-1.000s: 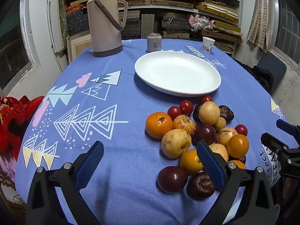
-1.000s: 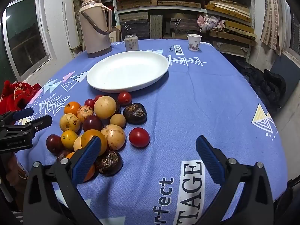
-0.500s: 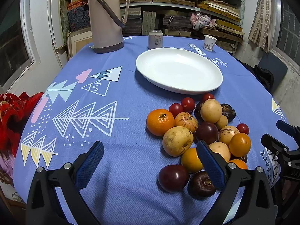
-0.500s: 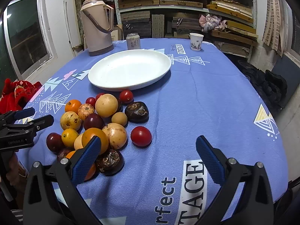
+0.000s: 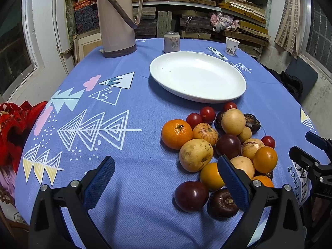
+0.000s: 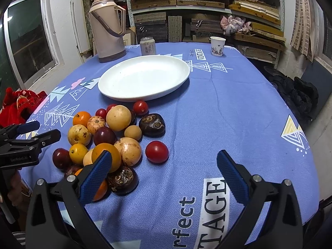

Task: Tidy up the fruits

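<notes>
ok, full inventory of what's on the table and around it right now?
plate: 1, white, mid-table, nothing on it
fruit pile: mixed, orange, yellow, dark purple and red, on the cloth just in front of the plate; exact count unclear where pieces overlap
red tomato: 1, lying apart at the pile's right edge
thermos: 1, beige, far left of table
can: 1, silver, behind the plate
paper cup: 1, white patterned, far right
tablecloth: blue, printed
red cloth: off the table's left edge
shelves: stacked boards, back wall
left hand-held gripper: open, empty
right hand-held gripper: open, empty
</notes>
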